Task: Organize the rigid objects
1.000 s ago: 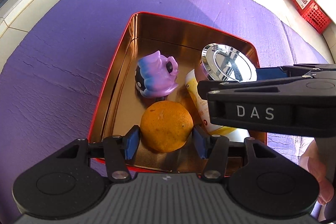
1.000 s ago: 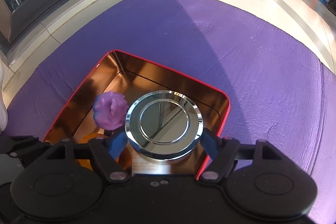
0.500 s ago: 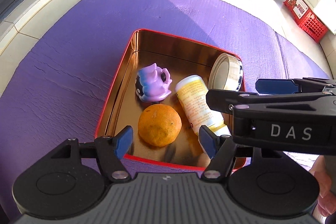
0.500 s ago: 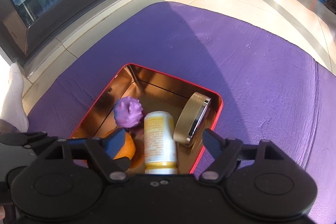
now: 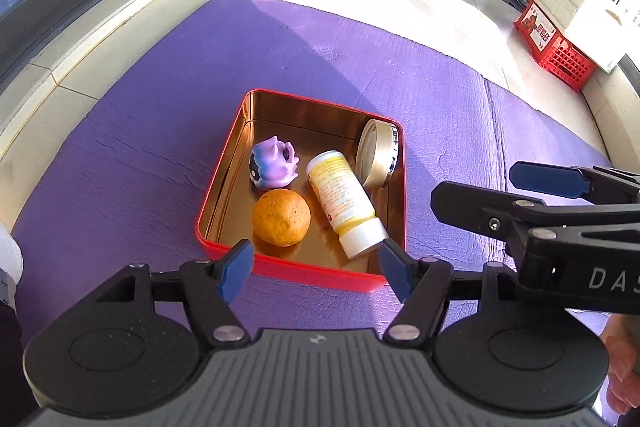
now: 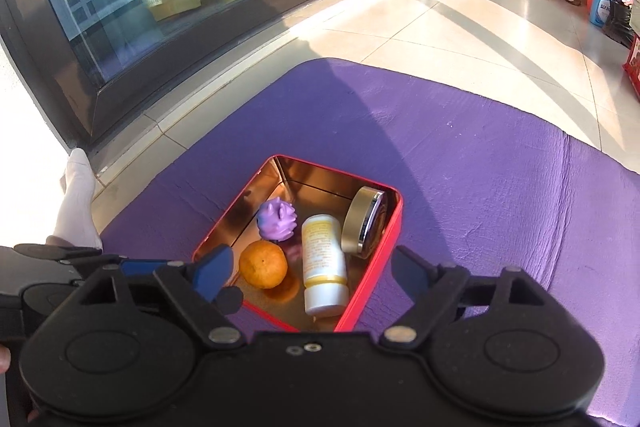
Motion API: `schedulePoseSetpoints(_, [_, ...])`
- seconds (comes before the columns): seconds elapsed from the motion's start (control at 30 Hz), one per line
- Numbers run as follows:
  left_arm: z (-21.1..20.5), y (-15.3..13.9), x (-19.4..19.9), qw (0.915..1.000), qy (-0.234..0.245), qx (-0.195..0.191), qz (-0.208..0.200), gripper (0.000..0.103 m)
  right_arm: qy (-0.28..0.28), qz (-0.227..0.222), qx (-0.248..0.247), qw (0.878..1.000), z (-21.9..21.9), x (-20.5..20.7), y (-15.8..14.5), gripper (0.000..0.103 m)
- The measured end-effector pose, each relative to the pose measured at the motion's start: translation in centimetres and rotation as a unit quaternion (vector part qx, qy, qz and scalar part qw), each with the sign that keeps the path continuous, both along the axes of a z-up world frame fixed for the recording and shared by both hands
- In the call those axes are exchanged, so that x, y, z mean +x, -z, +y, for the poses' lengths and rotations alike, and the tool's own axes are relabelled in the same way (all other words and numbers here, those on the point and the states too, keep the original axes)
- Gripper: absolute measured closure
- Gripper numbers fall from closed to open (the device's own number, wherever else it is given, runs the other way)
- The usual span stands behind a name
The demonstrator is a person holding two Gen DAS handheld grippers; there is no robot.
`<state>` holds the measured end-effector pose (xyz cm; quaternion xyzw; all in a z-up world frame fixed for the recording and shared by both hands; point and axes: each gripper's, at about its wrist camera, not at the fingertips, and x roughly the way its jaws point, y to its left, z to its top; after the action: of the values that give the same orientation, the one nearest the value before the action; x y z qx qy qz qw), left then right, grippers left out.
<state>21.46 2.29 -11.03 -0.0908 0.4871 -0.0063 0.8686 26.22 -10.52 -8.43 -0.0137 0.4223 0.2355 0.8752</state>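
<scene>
Tin (image 5: 224, 187): red, gold inside, on the purple mat (image 5: 120, 147), toward its near edge.
In tin: orange (image 5: 281, 223), purple toy (image 5: 274, 163), bottle (image 5: 342, 203) lying flat, round lid (image 5: 376, 159) leaning on the wall.
Left hand-held gripper (image 5: 316, 269): spread, empty.
Right hand-held gripper (image 6: 312, 267): empty, jaws opening wider.

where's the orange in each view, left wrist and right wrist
Left wrist: orange in the tin's near part, just above the gap between the fingers, left of the bottle.
Right wrist: orange in the tin's near left, beside the left finger.
Shared landmark: the red tin holding it.
</scene>
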Motion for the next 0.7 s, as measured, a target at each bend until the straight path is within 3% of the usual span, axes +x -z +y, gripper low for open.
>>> schedulePoseSetpoints(0.27, [-0.6,-3.0,-3.6,0.9997,0.005,0.005,-0.024,0.034,0.012,-0.019,0.025,0.999,-2.0,-3.3,-2.2,0.01])
schedulePoseSetpoints(0.37, [-0.6,-3.9,-5.2,0.9994,0.006,0.006,-0.034,0.028,0.009,-0.027,0.02,0.999,-2.4,-5.1,-2.7,0.004])
schedulePoseSetpoints(0.7, [0.1,-3.7,-9.3,0.9995,-0.014,-0.006,-0.028,0.023,0.011,-0.007,-0.005,1.0,-3.1,-9.5,-1.0,0.0])
